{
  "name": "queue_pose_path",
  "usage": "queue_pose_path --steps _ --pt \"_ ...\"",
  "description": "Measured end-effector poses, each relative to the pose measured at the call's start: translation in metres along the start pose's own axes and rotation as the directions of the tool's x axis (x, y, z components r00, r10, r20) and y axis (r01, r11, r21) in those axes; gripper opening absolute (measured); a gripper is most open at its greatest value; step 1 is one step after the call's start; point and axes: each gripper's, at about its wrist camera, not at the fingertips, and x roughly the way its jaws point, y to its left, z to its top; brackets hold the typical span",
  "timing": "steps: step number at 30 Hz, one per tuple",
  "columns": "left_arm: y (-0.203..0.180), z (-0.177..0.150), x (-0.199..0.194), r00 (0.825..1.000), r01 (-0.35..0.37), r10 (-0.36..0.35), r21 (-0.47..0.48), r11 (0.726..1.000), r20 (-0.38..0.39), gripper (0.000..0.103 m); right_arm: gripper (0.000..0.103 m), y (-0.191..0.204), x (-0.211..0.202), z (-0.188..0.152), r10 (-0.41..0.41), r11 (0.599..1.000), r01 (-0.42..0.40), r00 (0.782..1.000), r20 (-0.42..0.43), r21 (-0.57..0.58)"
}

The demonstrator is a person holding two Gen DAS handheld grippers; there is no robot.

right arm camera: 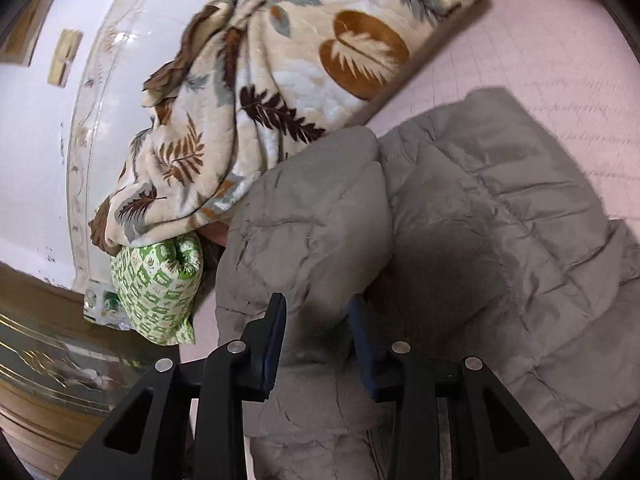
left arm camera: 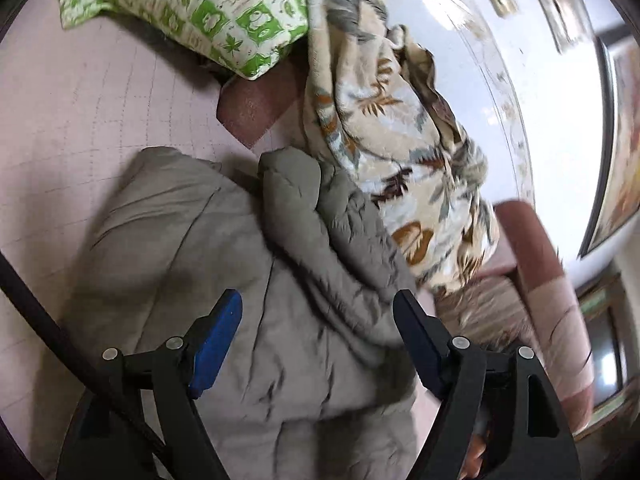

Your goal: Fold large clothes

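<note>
**Grey padded jacket on pink bed, both claws above it**

Item: grey quilted jacket (right arm camera: 460,216), partly folded, lying on the pink bed sheet (left arm camera: 80,120), touching a leaf-print blanket (right arm camera: 280,80) heaped along the wall. Green-and-white pillow (left arm camera: 208,8) beside the blanket. Left claw (left arm camera: 318,340): jaws wide, nothing gripped, over the jacket. Right claw (right arm camera: 318,340): jaws narrowly parted, jacket fabric between them, pads not visibly pressing.

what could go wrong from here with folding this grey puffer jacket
1. The leaf-print blanket lies against the grey puffer jacket; a fold could drag or trap it.
2. The right gripper stands part open around a puffy fold, so the slick fabric may slip out.
3. The left gripper, open above the jacket, might pinch several layers.
</note>
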Motion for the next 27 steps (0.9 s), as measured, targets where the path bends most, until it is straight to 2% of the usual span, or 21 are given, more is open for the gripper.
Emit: queue_pose_path --steps 4,8,12,13,14,15,16,19,22,27 --pt "0.000 0.011 0.032 0.999 -0.013 0.011 -0.046 0.999 -0.052 0.078 0.051 -0.008 0.013 0.005 0.008 1.000 -0.008 1.000 -0.009 0.028" --pt "0.001 0.007 0.061 0.992 -0.062 0.057 -0.037 0.997 -0.115 0.078 0.053 -0.013 0.025 0.015 0.018 0.999 -0.018 1.000 -0.022 0.036" --pt "-0.007 0.007 0.081 0.994 -0.062 0.062 0.002 0.998 -0.093 0.078 0.053 -0.017 0.036 0.021 0.051 0.996 -0.049 0.998 -0.022 0.069" --pt "-0.011 0.008 0.085 0.995 -0.052 0.054 0.020 0.998 -0.083 0.075 0.052 -0.016 0.038 0.022 0.067 0.996 -0.066 0.998 -0.018 0.059" --pt "-0.015 0.009 0.090 0.995 -0.047 0.050 0.040 0.998 -0.082 0.053 0.045 -0.013 0.040 0.023 0.079 0.996 -0.079 0.997 -0.015 0.042" --pt "-0.020 0.010 0.096 0.994 -0.050 0.055 0.058 0.997 -0.096 0.023 0.023 -0.010 0.042 0.023 0.086 0.996 -0.086 0.996 -0.016 0.026" --pt "-0.023 0.010 0.099 0.992 -0.057 0.064 0.070 0.996 -0.105 0.016 0.016 -0.006 0.042 0.022 0.086 0.996 -0.086 0.996 -0.020 0.004" --pt "-0.035 0.009 0.089 0.995 -0.055 0.064 0.107 0.993 -0.081 0.014 0.012 0.006 0.030 0.020 0.079 0.995 -0.078 0.997 0.009 -0.063" --pt "-0.052 0.003 0.063 0.997 -0.055 0.063 0.158 0.986 -0.043 0.014 0.012 0.016 0.011 0.020 0.091 0.991 -0.088 0.995 0.030 -0.104" --pt "-0.065 -0.022 0.022 0.997 -0.072 0.079 0.226 0.971 -0.020 0.015 0.012 0.035 -0.028 0.003 0.108 0.975 -0.103 0.994 0.017 -0.197"
